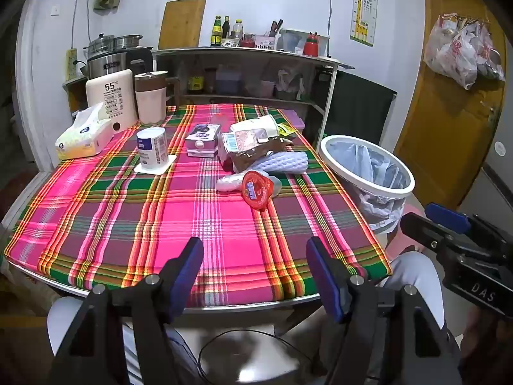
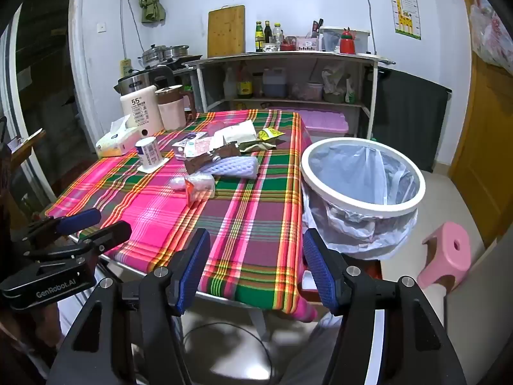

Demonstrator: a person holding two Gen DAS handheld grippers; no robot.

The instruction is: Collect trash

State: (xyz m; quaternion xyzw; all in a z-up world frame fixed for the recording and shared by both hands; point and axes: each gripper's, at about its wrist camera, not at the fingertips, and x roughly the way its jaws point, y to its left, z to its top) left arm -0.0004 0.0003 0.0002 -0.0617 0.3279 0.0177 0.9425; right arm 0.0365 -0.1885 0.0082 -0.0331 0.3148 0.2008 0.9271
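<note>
A small kitchen with white walls holds a surface (image 1: 224, 224) covered by a pink, green and yellow plaid cloth. In the left wrist view, the left gripper (image 1: 255, 253) hangs over the near edge with its jaws spread and nothing between them. Trash sits toward the far right of the cloth: a red-lidded cup (image 1: 256, 190) on its side, a crumpled white wrapper (image 1: 228, 182) touching it, and behind them a heap of packets (image 1: 253, 138). A lined bin (image 1: 365, 173) stands just beside the right edge. The right gripper (image 1: 449, 221) shows at the right; whether its jaws are apart cannot be told here.

In the right wrist view, the right gripper (image 2: 255, 250) hovers over the near corner, jaws spread and empty. The cup (image 2: 192, 192) and wrapper (image 2: 200, 181) lie mid-cloth, the bin (image 2: 362, 179) right of it, a pink stool (image 2: 449, 253) beyond.
</note>
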